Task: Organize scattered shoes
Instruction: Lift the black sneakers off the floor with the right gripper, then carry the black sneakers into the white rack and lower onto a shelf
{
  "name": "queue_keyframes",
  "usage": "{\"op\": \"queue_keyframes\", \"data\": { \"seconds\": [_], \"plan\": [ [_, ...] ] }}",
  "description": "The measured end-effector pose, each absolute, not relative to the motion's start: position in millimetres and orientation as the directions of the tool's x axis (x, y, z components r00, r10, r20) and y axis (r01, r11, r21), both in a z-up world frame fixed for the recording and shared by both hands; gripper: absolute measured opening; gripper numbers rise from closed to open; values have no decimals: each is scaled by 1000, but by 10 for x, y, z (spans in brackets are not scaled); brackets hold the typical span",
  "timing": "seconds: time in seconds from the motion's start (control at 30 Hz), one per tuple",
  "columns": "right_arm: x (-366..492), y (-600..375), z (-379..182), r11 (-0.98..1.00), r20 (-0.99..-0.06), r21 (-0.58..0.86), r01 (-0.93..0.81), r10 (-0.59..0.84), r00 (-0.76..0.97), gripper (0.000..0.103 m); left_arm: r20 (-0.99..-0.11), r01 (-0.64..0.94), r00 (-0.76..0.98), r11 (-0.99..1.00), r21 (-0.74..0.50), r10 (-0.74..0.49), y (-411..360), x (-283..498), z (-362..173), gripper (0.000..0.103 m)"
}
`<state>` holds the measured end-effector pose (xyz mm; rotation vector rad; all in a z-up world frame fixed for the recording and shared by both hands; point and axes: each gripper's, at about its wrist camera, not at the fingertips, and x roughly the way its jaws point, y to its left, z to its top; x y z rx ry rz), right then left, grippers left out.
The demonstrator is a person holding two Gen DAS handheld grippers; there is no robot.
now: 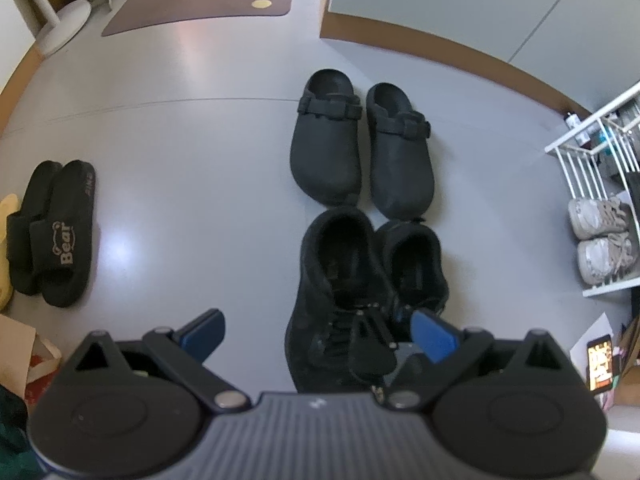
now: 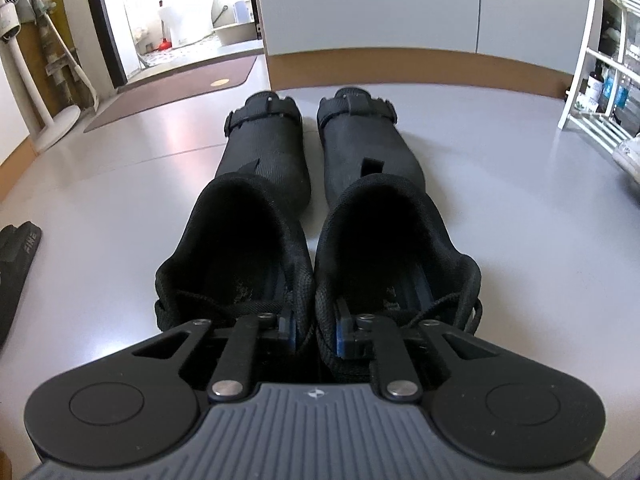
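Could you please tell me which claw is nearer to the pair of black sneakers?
Right. The right claw is shut on the adjoining inner collars of the black sneakers. The left claw hangs open above them, not touching.

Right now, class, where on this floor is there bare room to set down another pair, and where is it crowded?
Free: the grey floor between the slides and the clogs. Crowded: clogs and black sneakers sit close together, with the white rack to their right.

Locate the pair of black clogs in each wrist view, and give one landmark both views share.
Left wrist: black clogs sit right of centre, side by side, just beyond the black sneakers.
Right wrist: black clogs sit centre, upper middle, beyond the sneakers' heel openings.
Shared landmark: brown doormat, upper left in both.
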<state>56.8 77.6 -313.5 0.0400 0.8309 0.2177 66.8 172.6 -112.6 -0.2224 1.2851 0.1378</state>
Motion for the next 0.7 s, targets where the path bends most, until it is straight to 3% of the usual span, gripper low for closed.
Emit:
{"op": "queue_keyframes", "data": {
  "seconds": [0.7],
  "plan": [
    [553,86,-2031,994,-609,80,-81,113,785,17,-925,-190,370,968,-163,-83,1546,681,-739,101]
  ]
}}
